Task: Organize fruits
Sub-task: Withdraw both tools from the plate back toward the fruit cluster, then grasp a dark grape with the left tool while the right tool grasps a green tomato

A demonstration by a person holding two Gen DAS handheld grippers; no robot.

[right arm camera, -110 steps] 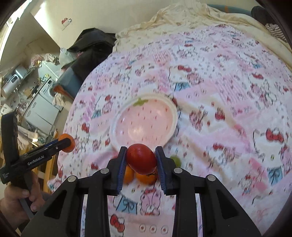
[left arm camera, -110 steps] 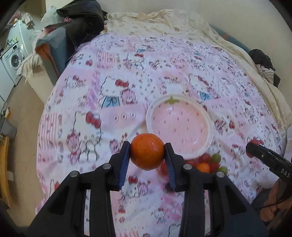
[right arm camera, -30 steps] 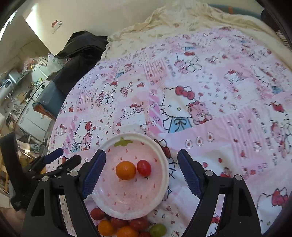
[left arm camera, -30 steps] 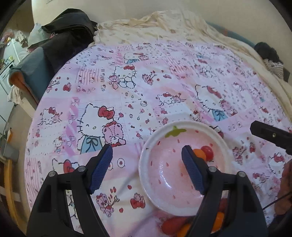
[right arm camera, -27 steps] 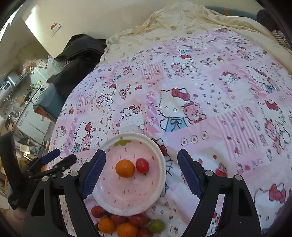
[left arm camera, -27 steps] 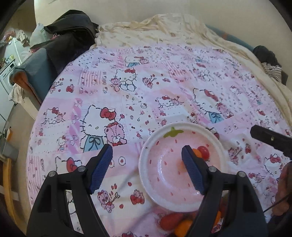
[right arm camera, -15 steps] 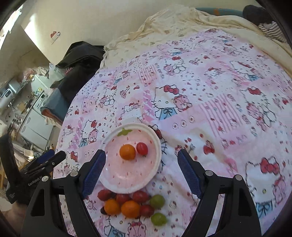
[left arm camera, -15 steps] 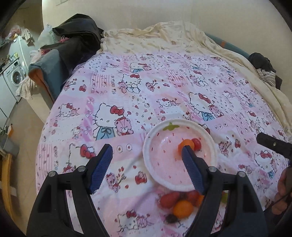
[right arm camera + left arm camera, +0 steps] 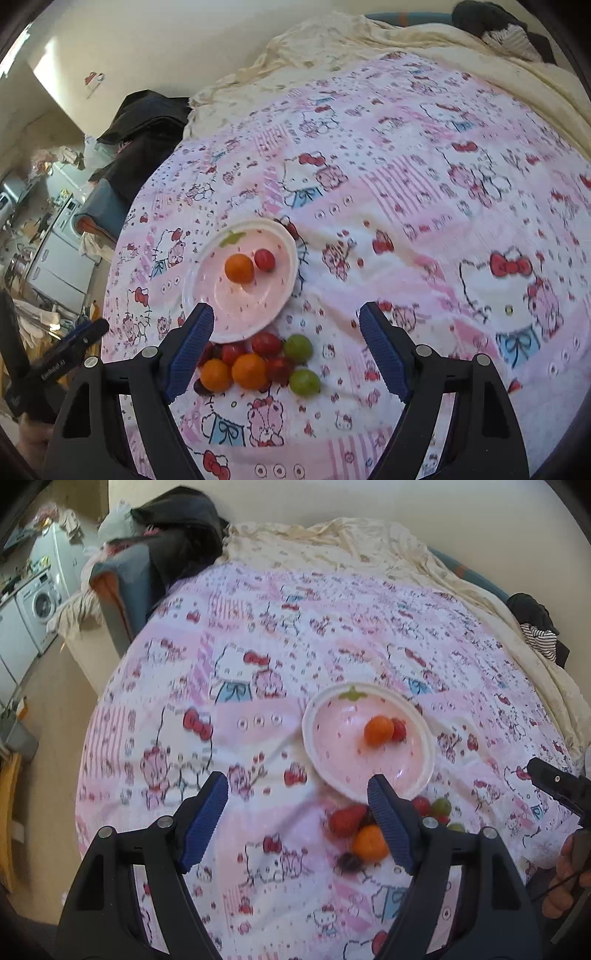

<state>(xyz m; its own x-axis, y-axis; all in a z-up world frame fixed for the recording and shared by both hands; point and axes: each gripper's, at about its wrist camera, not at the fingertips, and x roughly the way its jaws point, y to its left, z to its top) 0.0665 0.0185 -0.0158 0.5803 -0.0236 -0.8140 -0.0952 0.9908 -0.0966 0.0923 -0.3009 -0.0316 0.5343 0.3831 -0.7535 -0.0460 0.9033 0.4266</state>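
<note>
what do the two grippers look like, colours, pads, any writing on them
Both the left gripper and the right gripper have matte black angular frames with triangular cut-outs and round silver screws. Their fingers carry ribbed blue pads. Seen from the right wrist camera, the left gripper's black body bears small white lettering, too blurred to read for certain. A bare hand grips the right one; no sleeve shows.

We see soft, even daylight, motion blur smearing the pink cartoon-print bedspread [image 9: 258, 686], and strong fisheye bending with dark corners.
</note>
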